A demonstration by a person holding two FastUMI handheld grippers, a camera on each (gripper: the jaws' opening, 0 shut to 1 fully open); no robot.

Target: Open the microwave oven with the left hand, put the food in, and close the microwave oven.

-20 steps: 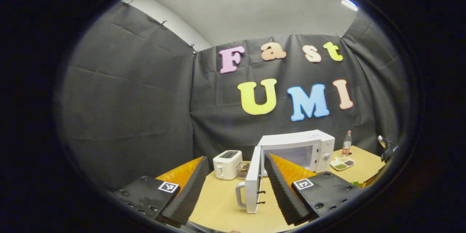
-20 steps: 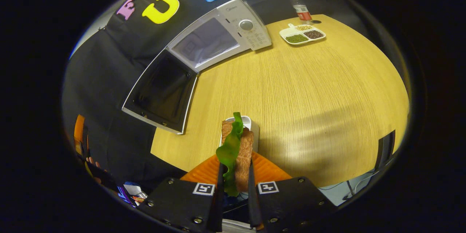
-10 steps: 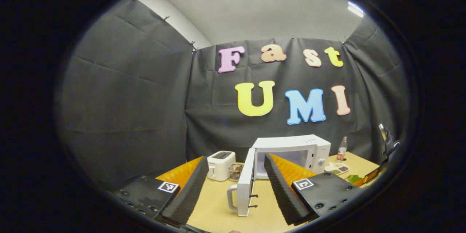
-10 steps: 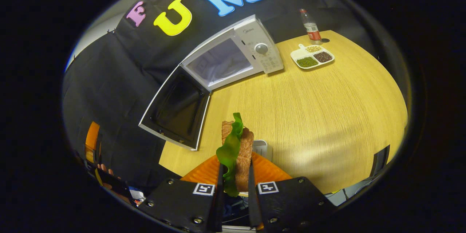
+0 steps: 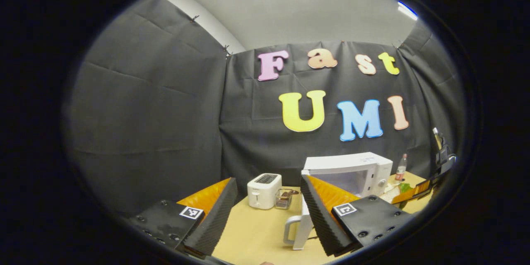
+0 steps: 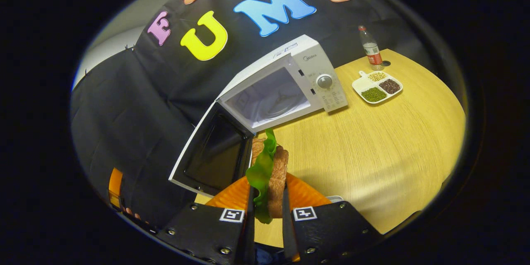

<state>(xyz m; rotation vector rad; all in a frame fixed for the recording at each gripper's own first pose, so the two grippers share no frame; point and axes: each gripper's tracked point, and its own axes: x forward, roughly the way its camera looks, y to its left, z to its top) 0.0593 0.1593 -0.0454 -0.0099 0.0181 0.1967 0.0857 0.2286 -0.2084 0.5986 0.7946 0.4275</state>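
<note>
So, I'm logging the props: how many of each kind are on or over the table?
Microwave: 1
Toaster: 1
Bottle: 1
Divided dish: 1
Wire basket: 1
Sandwich, held in the right tongs: 1
Total: 6

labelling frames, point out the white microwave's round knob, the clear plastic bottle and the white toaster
white microwave's round knob [image 6: 324,80], right gripper view, centre of the dial
clear plastic bottle [image 6: 369,49], right gripper view, on its label
white toaster [image 5: 263,191], left gripper view, front face

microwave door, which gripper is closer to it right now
Left. The left gripper is open right by the door; the right gripper, shut on the sandwich, is farther back.
</note>
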